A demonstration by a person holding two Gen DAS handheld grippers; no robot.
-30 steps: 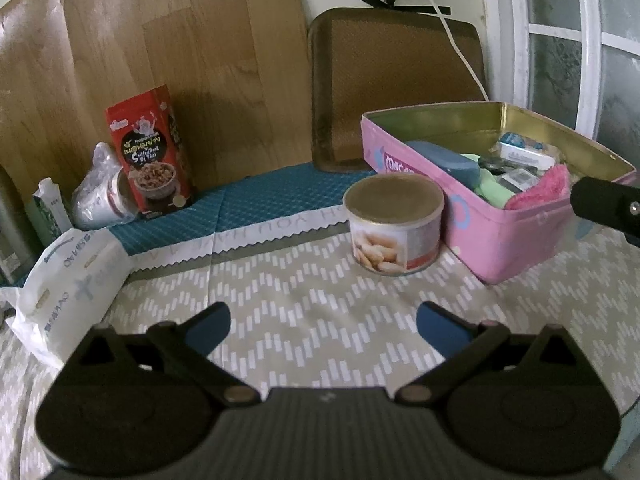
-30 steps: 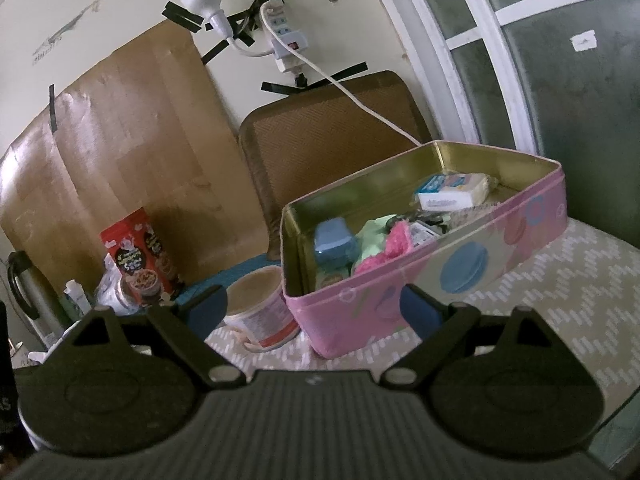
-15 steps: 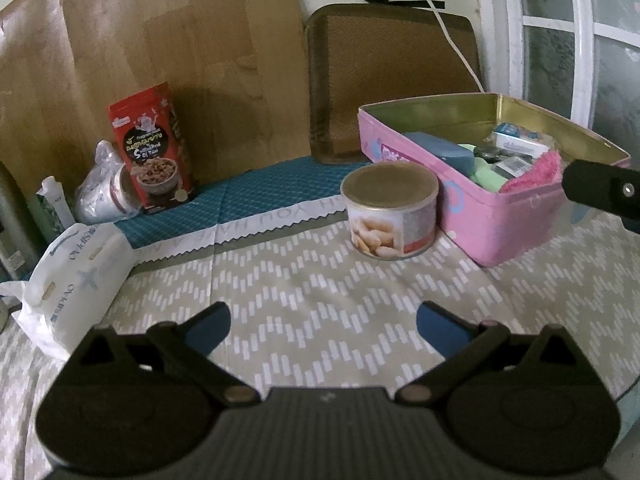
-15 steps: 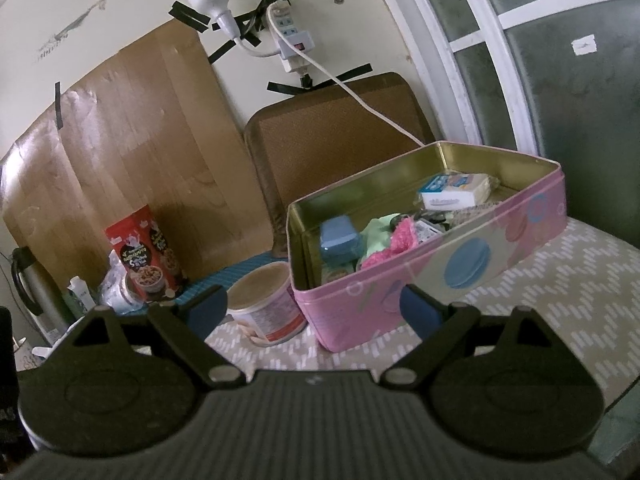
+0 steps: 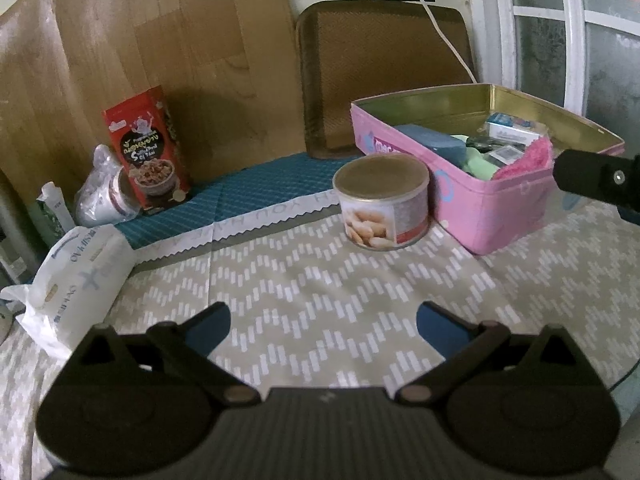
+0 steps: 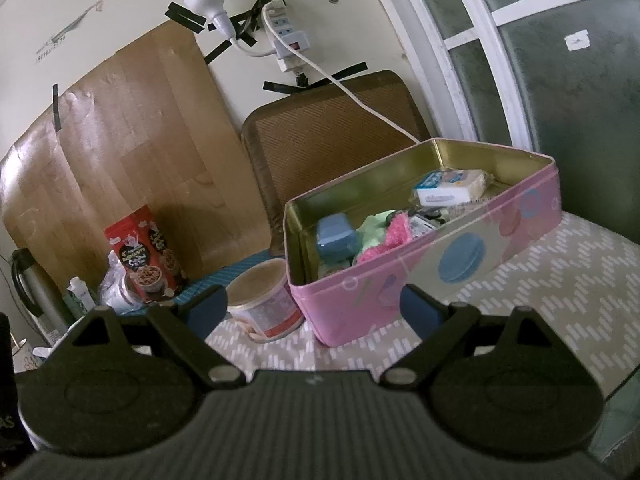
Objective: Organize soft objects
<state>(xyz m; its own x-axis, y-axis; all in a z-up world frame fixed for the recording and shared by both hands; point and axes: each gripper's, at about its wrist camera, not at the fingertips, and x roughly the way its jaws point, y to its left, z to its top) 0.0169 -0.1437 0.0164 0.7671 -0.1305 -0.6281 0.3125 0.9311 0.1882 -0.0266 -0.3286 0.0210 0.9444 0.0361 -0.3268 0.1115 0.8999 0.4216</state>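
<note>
A pink tin box (image 5: 492, 216) (image 6: 420, 276) stands open at the right of the table. It holds a blue sponge (image 6: 335, 238), a green cloth (image 6: 376, 226), a pink fluffy cloth (image 6: 394, 236) and a wrapped sponge (image 6: 450, 192). My left gripper (image 5: 324, 322) is open and empty above the patterned cloth, well in front of the box. My right gripper (image 6: 314, 306) is open and empty, held just in front of the box. Part of the right gripper's body (image 5: 596, 180) shows at the right edge of the left wrist view.
A round snack can (image 5: 382, 204) (image 6: 264, 306) stands beside the box's left end. A red cereal box (image 5: 146, 156), a plastic bag (image 5: 98, 196) and a white tissue pack (image 5: 76, 276) lie at the left. A brown tray (image 5: 384, 76) leans on the wall.
Both grippers have drawn back a little from the tin box, which looks slightly smaller and farther off. Both stay open and empty.
</note>
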